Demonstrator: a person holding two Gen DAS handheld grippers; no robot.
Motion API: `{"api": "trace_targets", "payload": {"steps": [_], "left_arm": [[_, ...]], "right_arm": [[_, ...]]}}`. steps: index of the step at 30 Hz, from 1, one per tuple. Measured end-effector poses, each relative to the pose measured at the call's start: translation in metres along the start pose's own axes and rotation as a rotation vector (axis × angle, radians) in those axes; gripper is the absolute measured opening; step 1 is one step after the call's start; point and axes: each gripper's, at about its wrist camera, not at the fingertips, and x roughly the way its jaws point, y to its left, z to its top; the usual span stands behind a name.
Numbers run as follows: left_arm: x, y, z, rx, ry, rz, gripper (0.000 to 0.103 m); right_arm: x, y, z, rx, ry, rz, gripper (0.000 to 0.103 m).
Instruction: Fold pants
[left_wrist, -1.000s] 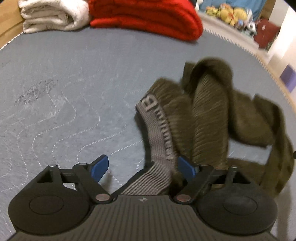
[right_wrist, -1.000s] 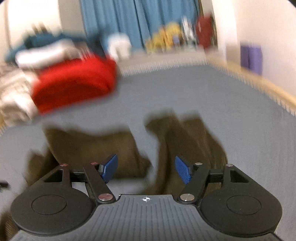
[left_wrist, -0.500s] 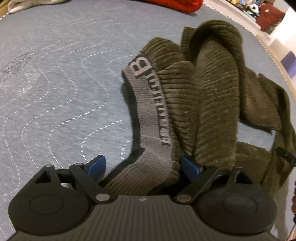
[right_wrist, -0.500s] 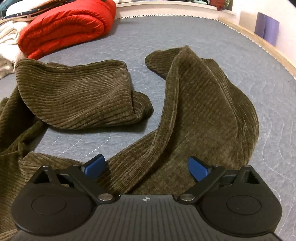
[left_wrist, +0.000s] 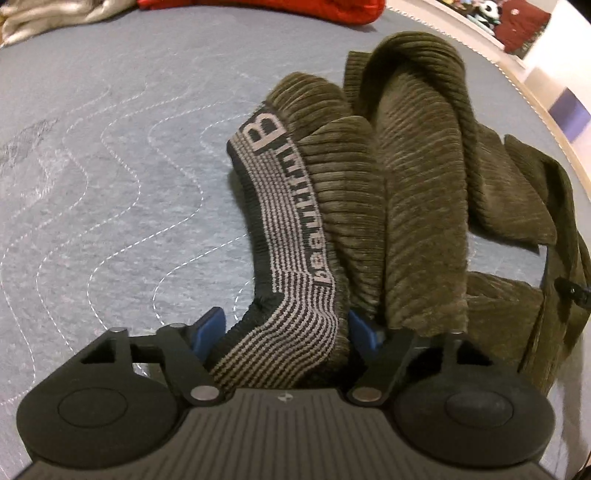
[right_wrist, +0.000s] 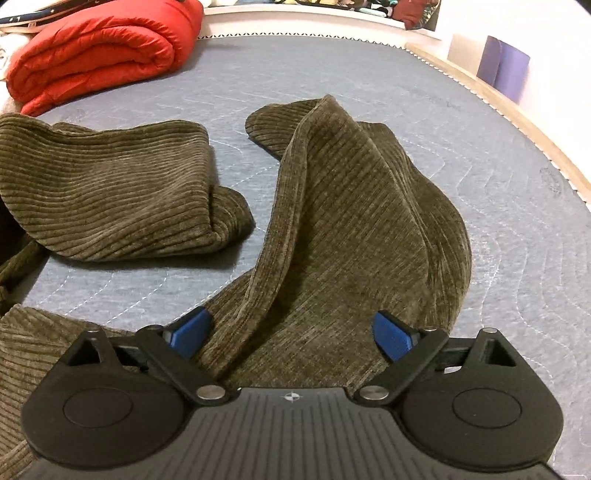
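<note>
**Left wrist view: crumpled pants on the bed**

The olive corduroy pants (left_wrist: 417, 206) lie bunched on the grey quilted bed (left_wrist: 110, 155), striped waistband (left_wrist: 291, 236) between the left gripper (left_wrist: 284, 330)'s closing jaws. The right gripper (right_wrist: 291, 334)'s jaws, closing, straddle a pant leg (right_wrist: 354, 221) without pressing.

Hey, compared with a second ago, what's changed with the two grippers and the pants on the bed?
Both grippers came down close onto the olive corduroy pants. The left gripper now straddles the grey striped waistband, its jaws closing around it. The right gripper sits over a pant leg, jaws also closing, pads not yet pressing. The pants remain crumpled on the grey quilted bed, and the red blanket is unmoved.
</note>
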Motion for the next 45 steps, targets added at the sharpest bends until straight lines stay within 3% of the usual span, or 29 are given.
{"api": "trace_targets", "payload": {"steps": [7,12,23,28,32,35,40,42,45], "left_arm": [[-0.001,-0.003,-0.001,0.007,-0.003,-0.01,0.071],[0.001,-0.003,-0.001,0.021,-0.001,0.011,0.076],[0.003,-0.006,-0.003,0.049,-0.029,0.033,0.076],[-0.01,-0.002,-0.007,0.075,-0.049,0.007,0.063],[-0.026,-0.001,-0.008,0.068,-0.082,0.0,0.047],[-0.046,0.013,-0.005,-0.002,-0.136,0.003,0.041],[-0.082,0.051,-0.002,-0.128,-0.26,0.137,0.038],[-0.087,0.07,-0.003,-0.199,-0.264,0.178,0.037],[-0.085,0.086,-0.008,-0.273,-0.216,0.172,0.038]], "right_arm": [[-0.004,-0.001,0.0,-0.005,-0.01,0.033,0.053],[-0.01,0.002,0.001,-0.015,-0.023,0.075,0.019],[-0.024,-0.005,-0.002,-0.012,-0.051,0.09,0.014],[-0.032,-0.008,-0.005,-0.012,-0.061,0.087,0.014],[-0.039,-0.009,-0.007,-0.008,-0.082,0.086,0.012],[-0.044,-0.012,-0.009,-0.004,-0.102,0.09,0.012],[-0.051,-0.012,-0.013,-0.009,-0.126,0.1,0.011],[-0.053,-0.012,-0.013,-0.016,-0.124,0.104,0.011],[-0.053,-0.012,-0.014,-0.034,-0.1,0.124,0.011]]}}
